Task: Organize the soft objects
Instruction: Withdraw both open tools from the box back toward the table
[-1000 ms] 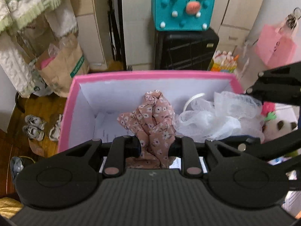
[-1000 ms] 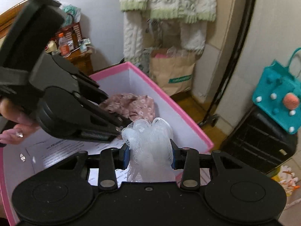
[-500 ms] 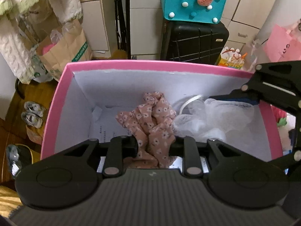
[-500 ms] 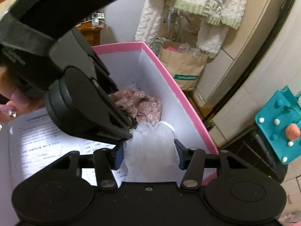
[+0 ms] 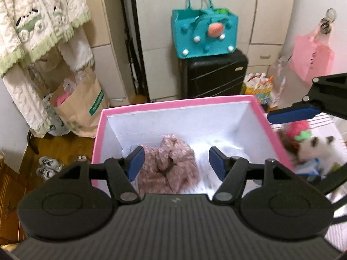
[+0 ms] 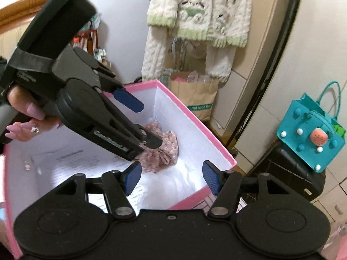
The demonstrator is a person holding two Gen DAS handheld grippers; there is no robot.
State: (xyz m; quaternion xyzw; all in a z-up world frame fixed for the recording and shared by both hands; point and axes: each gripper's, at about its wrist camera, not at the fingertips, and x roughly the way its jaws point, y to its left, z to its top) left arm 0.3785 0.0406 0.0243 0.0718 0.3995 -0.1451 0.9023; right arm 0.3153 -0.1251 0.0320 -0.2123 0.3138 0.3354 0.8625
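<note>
A pink box (image 5: 173,106) with white inner walls stands open below both grippers. In it lie a pink floral cloth (image 5: 180,179) and, to its right, a blurred white mesh puff (image 5: 234,149). My left gripper (image 5: 176,162) hovers over the cloth with its jaws opening and nothing pressed between the blue pads. My right gripper (image 6: 171,173) hangs over the puff (image 6: 186,177), its jaws also opening and bare. In the right wrist view the left gripper (image 6: 143,123), held by a hand, reaches over the floral cloth (image 6: 167,149) inside the box (image 6: 195,119).
A printed sheet (image 6: 71,158) lines the box bottom. Right of the box lie plush toys (image 5: 314,149). Behind stand a brown paper bag (image 5: 80,108) and a teal felt bag (image 5: 203,34) on a black suitcase (image 5: 212,75). Shoes (image 5: 47,166) sit on the floor.
Both grippers have let go: the left released the floral cloth, the right the white mesh puff. Both things now lie in the box, and both grippers have drawn back and up.
</note>
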